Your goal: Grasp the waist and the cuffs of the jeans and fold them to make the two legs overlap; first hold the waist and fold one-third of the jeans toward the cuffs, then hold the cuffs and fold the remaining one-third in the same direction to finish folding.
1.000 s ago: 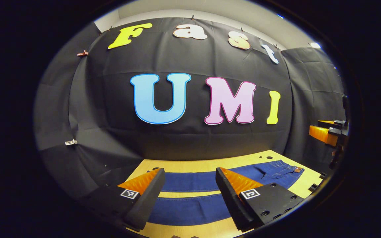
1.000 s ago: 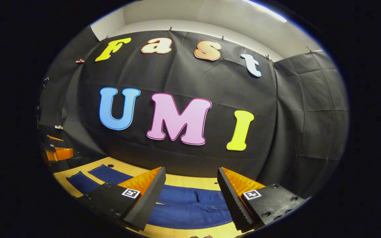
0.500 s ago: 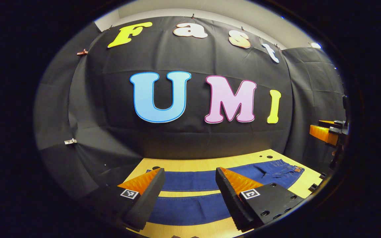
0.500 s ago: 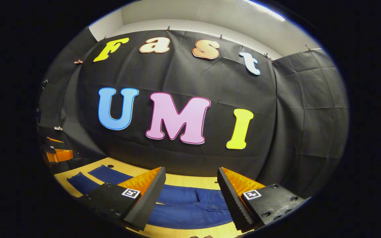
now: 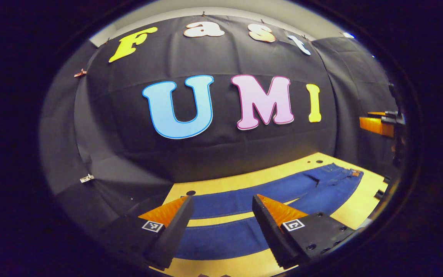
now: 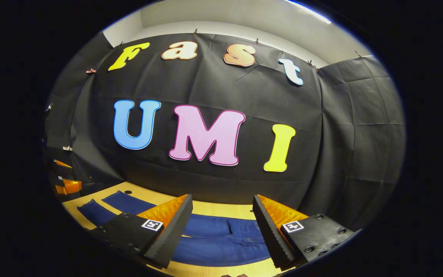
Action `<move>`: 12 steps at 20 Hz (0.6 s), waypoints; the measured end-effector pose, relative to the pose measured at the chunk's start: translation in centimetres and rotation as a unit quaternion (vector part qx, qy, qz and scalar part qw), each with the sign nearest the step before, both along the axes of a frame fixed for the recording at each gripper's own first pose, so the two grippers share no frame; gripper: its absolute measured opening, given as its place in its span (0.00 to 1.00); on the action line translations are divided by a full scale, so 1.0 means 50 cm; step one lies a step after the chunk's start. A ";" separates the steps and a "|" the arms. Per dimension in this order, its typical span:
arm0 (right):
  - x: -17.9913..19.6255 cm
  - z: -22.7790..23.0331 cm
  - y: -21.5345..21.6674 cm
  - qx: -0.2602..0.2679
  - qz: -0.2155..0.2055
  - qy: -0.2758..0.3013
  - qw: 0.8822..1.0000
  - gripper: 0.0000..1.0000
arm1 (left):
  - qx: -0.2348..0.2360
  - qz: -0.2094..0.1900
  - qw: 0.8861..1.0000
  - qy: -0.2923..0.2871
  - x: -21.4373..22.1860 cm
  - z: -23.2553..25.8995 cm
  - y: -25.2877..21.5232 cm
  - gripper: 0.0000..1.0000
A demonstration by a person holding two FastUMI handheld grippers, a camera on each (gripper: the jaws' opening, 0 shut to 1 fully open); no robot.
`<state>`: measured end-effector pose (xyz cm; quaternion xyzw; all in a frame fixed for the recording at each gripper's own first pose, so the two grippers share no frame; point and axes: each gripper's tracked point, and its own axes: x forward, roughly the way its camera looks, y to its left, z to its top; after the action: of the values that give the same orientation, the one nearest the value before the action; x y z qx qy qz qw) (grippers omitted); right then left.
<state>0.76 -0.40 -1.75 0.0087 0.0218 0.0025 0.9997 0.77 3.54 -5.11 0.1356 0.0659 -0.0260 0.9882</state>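
In the left gripper view, the left claw [image 5: 221,202] hangs spread above the desk [image 5: 260,177], gripping nothing. The jeans [image 5: 244,194] lie flat below and ahead of it, their long axis running crosswise, cuffs off to its left, waist [image 5: 340,173] far to its right near the desk's edge. A bare strip of desk separates the two legs. The right claw [image 5: 377,125] shows at the far right, probably clear of the cloth. In the right gripper view, the right claw [image 6: 221,202] is likewise spread, empty, above the jeans' seat [image 6: 225,234].
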 end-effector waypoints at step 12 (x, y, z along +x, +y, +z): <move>-0.011 -0.121 -0.045 -0.078 0.011 0.067 0.995 0.96 | 0.384 -0.123 0.879 0.255 -0.048 -0.431 0.356 0.96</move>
<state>0.22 -2.65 -7.78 -0.0695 0.0890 0.0111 0.9935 -1.63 21.32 -26.64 0.5002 0.3028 -0.1533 0.7966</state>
